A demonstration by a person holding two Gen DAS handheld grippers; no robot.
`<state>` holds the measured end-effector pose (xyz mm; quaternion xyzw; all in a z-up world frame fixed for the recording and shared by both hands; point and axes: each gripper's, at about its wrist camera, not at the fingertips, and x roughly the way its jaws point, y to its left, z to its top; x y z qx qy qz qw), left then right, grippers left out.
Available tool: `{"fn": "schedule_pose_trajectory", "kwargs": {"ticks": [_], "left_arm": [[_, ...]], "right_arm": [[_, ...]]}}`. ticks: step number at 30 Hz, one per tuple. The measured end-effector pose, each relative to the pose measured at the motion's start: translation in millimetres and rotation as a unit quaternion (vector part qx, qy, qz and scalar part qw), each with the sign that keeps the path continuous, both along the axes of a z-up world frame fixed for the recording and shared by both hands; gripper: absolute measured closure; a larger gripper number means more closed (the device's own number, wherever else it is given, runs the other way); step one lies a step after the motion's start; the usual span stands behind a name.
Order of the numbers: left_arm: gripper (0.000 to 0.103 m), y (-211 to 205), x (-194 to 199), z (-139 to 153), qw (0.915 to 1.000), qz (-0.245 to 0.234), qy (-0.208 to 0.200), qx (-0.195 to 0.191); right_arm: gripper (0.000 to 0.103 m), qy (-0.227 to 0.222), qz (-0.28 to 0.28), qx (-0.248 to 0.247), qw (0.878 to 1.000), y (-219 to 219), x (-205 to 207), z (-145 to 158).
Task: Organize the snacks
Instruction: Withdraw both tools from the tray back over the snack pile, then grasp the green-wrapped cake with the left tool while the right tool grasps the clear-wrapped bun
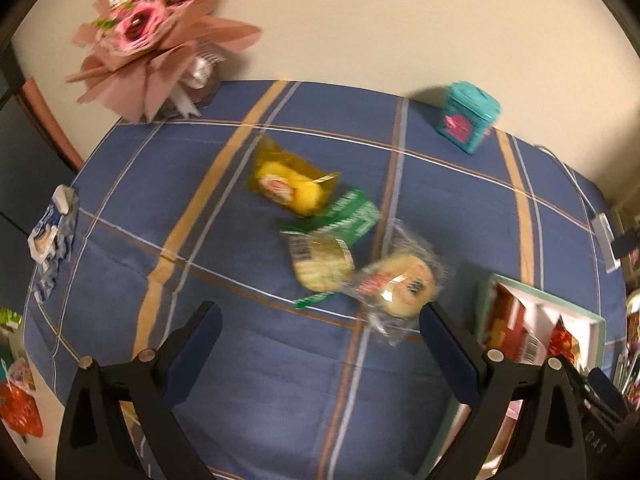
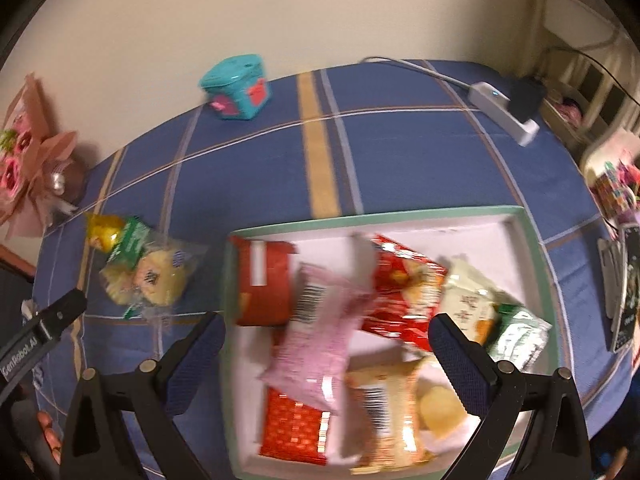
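Left view: left gripper (image 1: 320,316), fingers apart, empty, above the table (image 1: 240,380). Four snacks (image 1: 320,236) loose mid-table, beside the box (image 1: 588,320).

Right view: right gripper (image 2: 324,336), fingers apart, empty, over the box (image 2: 532,224). About seven packets (image 2: 320,340) inside, jumbled. Judged: over halfway done.
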<state>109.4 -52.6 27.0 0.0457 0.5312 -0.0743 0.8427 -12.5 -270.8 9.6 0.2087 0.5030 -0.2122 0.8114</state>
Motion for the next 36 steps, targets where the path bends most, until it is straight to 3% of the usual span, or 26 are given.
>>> {"fn": "schedule_pose_trajectory", "kwargs": {"ticks": [9,16,24,36], "left_arm": [[0.004,59,28,-3,0.9981,0.06,0.005,-0.011],[0.004,82,47,-10,0.996,0.087,0.012,-0.02],[0.004,77,65,-27,0.9937,0.094,0.035,-0.049],[0.004,52,81,-53,0.9931,0.08,0.059,-0.061]], "right_arm": [[0.0,-0.033,0.047,0.017,0.998,47,32,5],[0.0,-0.047,0.065,0.023,0.997,74,55,3],[0.0,-0.036,0.076,0.026,0.996,90,83,-14],[0.001,-0.027,0.096,0.02,0.995,108,118,-41]]}}
